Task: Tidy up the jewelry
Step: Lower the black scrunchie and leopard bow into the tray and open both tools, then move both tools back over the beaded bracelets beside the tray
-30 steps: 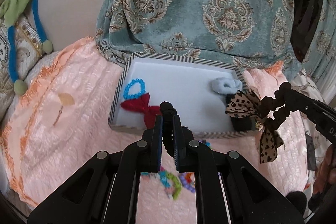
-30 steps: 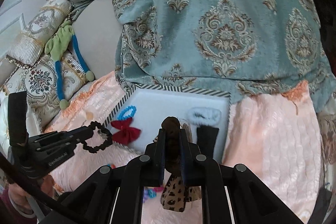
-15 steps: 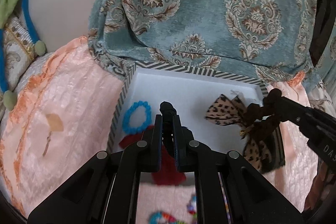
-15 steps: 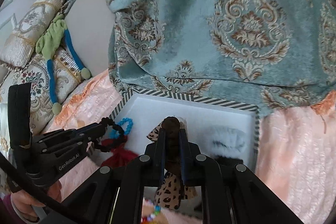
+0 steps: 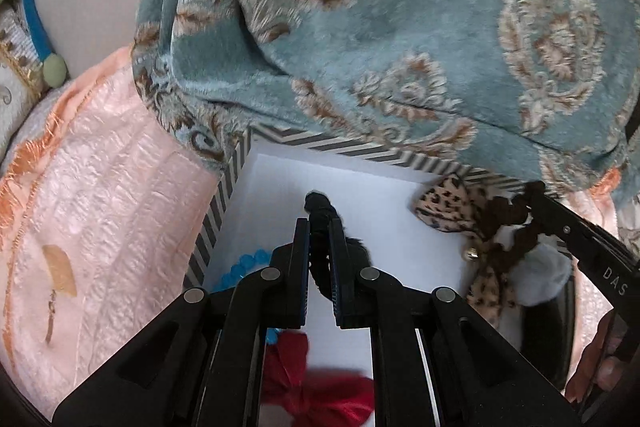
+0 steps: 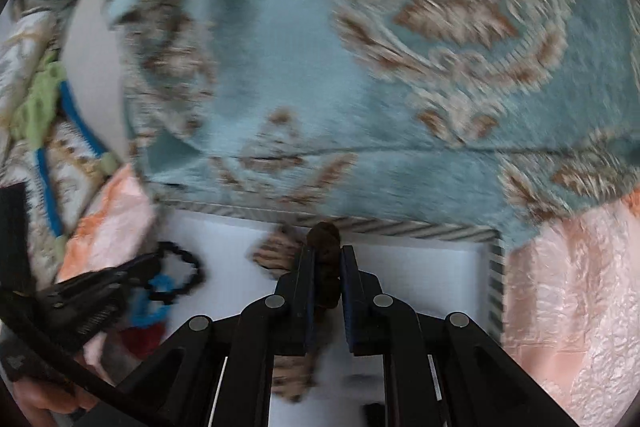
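My left gripper point(image 5: 319, 227) is shut on a black spiral hair tie point(image 5: 318, 205) and holds it over the white tray point(image 5: 360, 183), which has a striped rim. My right gripper point(image 6: 325, 255) is shut on the brown hair tie point(image 6: 323, 233) of a leopard-print bow point(image 5: 444, 205), held over the tray's far right part. The left gripper and its black hair tie point(image 6: 182, 273) show at the left of the right wrist view. A blue bead bracelet point(image 5: 240, 269), a red bow point(image 5: 320, 391) and a pale blue scrunchie point(image 5: 546, 277) lie in the tray.
The tray sits on a peach quilted cover point(image 5: 100, 207). A teal patterned blanket point(image 5: 400, 27) hangs over the tray's far edge. Cushions with a green and blue cord point(image 6: 48, 115) lie at the far left.
Both grippers have moved forward over the tray, each still holding its item. The leopard bow now hangs over the tray's right part. The loose beads in front have left the view.
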Demonstrator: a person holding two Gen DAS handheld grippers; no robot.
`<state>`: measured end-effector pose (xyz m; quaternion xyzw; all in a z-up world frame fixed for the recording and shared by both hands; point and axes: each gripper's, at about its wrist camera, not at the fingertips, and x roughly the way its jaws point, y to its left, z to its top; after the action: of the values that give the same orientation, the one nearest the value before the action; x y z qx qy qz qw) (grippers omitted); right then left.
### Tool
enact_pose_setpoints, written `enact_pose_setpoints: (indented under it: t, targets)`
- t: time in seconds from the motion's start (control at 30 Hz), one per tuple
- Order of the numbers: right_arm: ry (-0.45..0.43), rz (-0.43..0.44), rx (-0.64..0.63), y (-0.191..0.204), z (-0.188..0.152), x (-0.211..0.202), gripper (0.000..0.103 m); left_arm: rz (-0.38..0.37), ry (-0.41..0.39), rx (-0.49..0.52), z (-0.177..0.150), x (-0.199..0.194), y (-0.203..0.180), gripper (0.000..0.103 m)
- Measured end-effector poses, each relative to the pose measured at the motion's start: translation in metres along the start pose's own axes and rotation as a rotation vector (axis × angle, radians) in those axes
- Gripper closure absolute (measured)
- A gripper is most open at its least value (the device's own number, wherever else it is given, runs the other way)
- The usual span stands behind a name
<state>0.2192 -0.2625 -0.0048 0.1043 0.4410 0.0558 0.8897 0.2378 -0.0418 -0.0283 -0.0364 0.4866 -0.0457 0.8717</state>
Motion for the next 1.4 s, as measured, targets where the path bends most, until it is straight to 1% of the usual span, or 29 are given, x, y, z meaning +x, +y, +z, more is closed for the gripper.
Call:
enact_pose_setpoints:
  t: [0.03, 0.07, 0.1, 0.13, 0.17, 0.2, 0.23, 0.27, 0.33, 0.47, 0.6, 0.73, 0.77, 0.87, 0.9, 1.0, 1.13, 1.27, 1.4]
  targets:
    - [0.012, -0.012, 0.006, -0.004, -0.001, 0.003, 0.092, 0.015, 0.006, -0.002, 0.000, 0.005, 0.003, 0.094]
    - [0.022, -0.025, 0.008, -0.007, -0.003, 0.004, 0.087, 0.027, 0.012, -0.003, -0.001, 0.009, 0.005, 0.092]
    - [0.024, -0.039, 0.008, -0.010, -0.004, 0.004, 0.082, 0.036, 0.020, -0.005, -0.001, 0.012, 0.007, 0.086]
    - [0.022, -0.043, 0.005, -0.012, -0.006, 0.002, 0.081, 0.037, 0.028, -0.014, -0.003, 0.015, 0.009, 0.076]
    - [0.019, -0.044, 0.002, -0.014, -0.006, 0.000, 0.076, 0.032, 0.032, -0.023, -0.004, 0.017, 0.011, 0.071]
    - [0.013, -0.045, 0.000, -0.014, -0.008, -0.003, 0.070, 0.026, 0.037, -0.036, -0.005, 0.018, 0.013, 0.061]
    - [0.005, -0.046, -0.003, -0.015, -0.009, -0.007, 0.067, 0.022, 0.041, -0.045, -0.006, 0.018, 0.015, 0.059]
    - [-0.002, -0.047, -0.005, -0.015, -0.010, -0.010, 0.064, 0.022, 0.042, -0.048, -0.007, 0.017, 0.016, 0.059]
    - [-0.015, -0.044, -0.010, -0.014, -0.013, -0.020, 0.064, 0.031, 0.039, -0.042, -0.008, 0.013, 0.016, 0.057]
    - [-0.028, -0.025, -0.004, -0.011, -0.020, -0.038, 0.059, 0.033, 0.022, -0.035, -0.010, 0.000, 0.015, 0.056]
    - [-0.025, -0.006, -0.009, -0.002, -0.028, -0.052, 0.059, 0.039, 0.003, -0.021, -0.015, -0.019, 0.015, 0.055]
    - [-0.038, -0.004, -0.048, 0.011, -0.043, -0.070, 0.059, 0.044, -0.024, -0.019, -0.025, -0.040, 0.012, 0.055]
    - [-0.038, -0.005, -0.054, 0.014, -0.047, -0.074, 0.057, 0.045, -0.028, -0.017, -0.028, -0.044, 0.012, 0.055]
    - [-0.042, -0.010, -0.066, 0.023, -0.059, -0.086, 0.043, 0.058, -0.047, -0.005, -0.042, -0.061, 0.010, 0.055]
    - [-0.048, -0.010, -0.071, 0.026, -0.063, -0.090, 0.043, 0.061, -0.050, 0.001, -0.046, -0.065, 0.009, 0.055]
    - [-0.047, -0.021, -0.091, 0.037, -0.075, -0.102, 0.042, 0.063, -0.062, 0.006, -0.059, -0.078, 0.009, 0.055]
    - [-0.051, -0.005, -0.083, 0.045, -0.092, -0.120, 0.042, 0.062, -0.085, 0.006, -0.077, -0.098, 0.007, 0.055]
    - [-0.052, -0.018, -0.089, 0.050, -0.109, -0.135, 0.042, 0.086, -0.104, 0.025, -0.095, -0.114, 0.004, 0.055]
    - [-0.057, -0.007, -0.090, 0.055, -0.127, -0.153, 0.042, 0.099, -0.116, 0.021, -0.117, -0.131, 0.005, 0.055]
